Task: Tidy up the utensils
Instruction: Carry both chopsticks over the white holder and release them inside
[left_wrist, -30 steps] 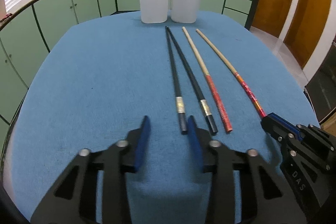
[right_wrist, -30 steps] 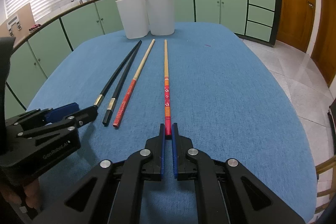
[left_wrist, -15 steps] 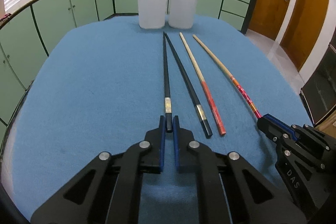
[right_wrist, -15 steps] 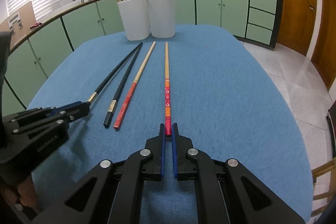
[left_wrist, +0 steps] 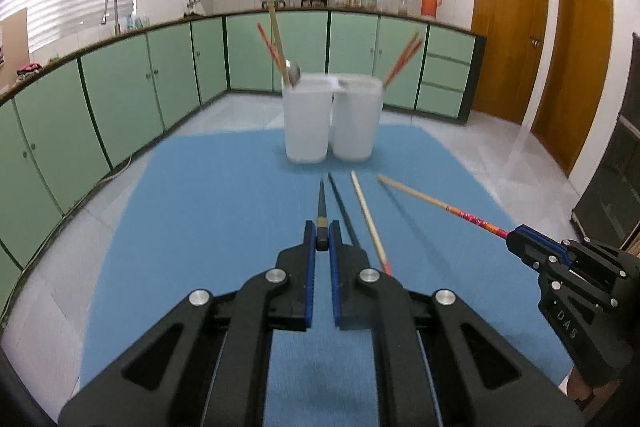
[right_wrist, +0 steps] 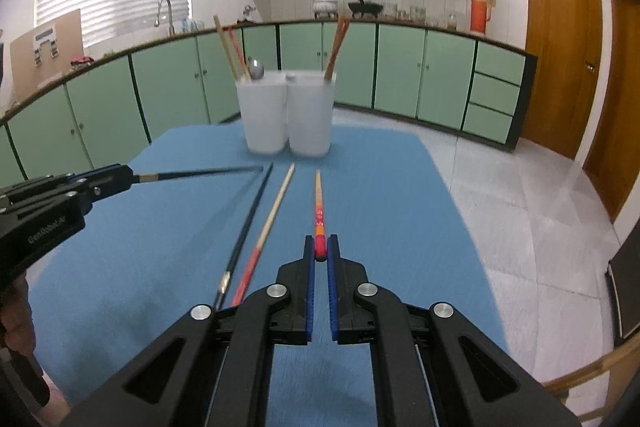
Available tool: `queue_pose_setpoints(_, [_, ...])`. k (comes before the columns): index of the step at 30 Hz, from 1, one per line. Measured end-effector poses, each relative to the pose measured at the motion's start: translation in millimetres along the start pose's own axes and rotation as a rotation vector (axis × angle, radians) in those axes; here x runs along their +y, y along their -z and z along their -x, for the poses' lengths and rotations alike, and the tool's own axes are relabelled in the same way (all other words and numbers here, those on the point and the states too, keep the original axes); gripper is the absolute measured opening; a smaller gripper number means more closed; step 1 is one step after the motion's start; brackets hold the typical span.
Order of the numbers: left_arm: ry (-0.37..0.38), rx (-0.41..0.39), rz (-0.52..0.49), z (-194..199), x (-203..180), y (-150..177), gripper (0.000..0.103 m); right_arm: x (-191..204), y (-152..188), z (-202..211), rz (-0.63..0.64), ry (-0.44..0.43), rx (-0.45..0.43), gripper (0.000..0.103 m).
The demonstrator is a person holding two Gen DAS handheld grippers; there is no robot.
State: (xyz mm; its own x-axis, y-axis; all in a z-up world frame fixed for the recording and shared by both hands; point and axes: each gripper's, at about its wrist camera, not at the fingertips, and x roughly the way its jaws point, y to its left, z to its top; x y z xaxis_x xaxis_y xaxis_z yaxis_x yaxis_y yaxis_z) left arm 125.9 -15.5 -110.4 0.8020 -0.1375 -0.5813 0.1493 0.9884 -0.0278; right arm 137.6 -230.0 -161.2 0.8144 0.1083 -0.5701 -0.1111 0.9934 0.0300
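Note:
My left gripper is shut on the thick end of a black chopstick, which it holds lifted off the blue table. In the right wrist view that same black chopstick juts from the left gripper. My right gripper is shut on the red end of a wood-and-red chopstick, also raised above the table; the left wrist view shows it sticking out of the right gripper. A second black chopstick and a second wood-and-red chopstick lie on the table between them.
Two white holders stand side by side at the table's far end, with chopsticks and a spoon in the left one and chopsticks in the right one. Green cabinets ring the room; wooden doors are at right.
The left gripper closed on the black chopstick. Both grippers then rose and tilted up, lifting one chopstick each off the table.

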Motion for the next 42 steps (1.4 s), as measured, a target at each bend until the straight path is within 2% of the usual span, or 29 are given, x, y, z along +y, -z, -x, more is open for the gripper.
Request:
queue_pose_setpoints(7, [0.021, -0.079, 0.016, 15.0, 1.4, -33.3, 0.006, -13.9, -42.4, 14.6, -0.037, -0.041, -0.058, 0.006])
queue_pose_setpoints(17, [0.059, -0.118, 0.020, 19.2, 2.6, -71.5, 0.005, -27.7, -92.4, 25.5, -0.071, -0.080, -0.105, 0.006])
queue_pose_setpoints(29, [0.094, -0.171, 0.020, 29.1, 0.4, -93.6, 0.006, -19.2, -125.7, 32.6, 0.015, -0.109, -0.145, 0.006])
queue_pose_setpoints(42, [0.099, -0.251, 0.020, 32.0, 4.8, -125.2, 0.005, -14.2, -160.7, 29.9, 0.041, -0.138, -0.197, 0.006])
